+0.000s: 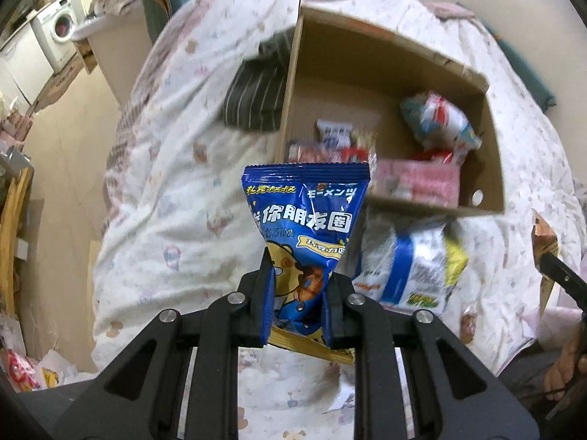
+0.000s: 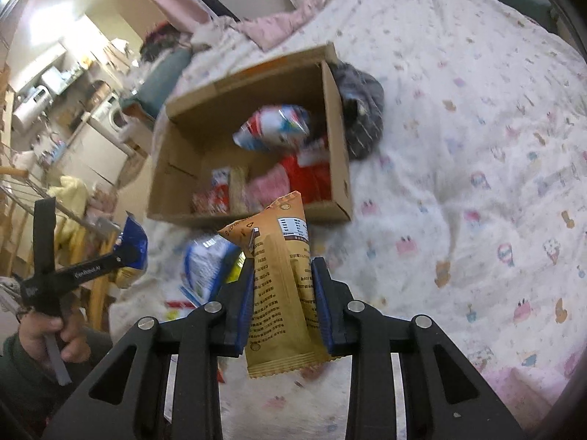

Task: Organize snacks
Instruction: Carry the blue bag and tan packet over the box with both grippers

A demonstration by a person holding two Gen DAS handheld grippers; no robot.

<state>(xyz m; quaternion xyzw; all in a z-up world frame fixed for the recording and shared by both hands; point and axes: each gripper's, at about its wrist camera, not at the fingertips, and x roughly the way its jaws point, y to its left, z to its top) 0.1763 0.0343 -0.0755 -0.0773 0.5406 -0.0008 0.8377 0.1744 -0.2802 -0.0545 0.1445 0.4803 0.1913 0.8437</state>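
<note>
My left gripper (image 1: 301,275) is shut on a blue snack packet (image 1: 308,212) and holds it upright above the bed. My right gripper (image 2: 281,267) is shut on a tan snack packet (image 2: 282,293), which also stands up between the blue pads. Ahead of both lies an open cardboard box (image 1: 385,58) on the bed, with several snacks inside, among them a white, red and blue bag (image 1: 436,121) and a pink pack (image 1: 418,179). In the right wrist view the box (image 2: 249,84) is ahead and the left gripper with the blue packet (image 2: 134,245) is at the left.
A white and blue snack bag (image 1: 411,267) lies on the patterned quilt (image 1: 176,183) just in front of the box. A dark striped cloth (image 1: 256,91) is bunched against the box's side. A person's hand (image 2: 47,333) holds the left tool. Beyond the bed's edge is a cluttered floor.
</note>
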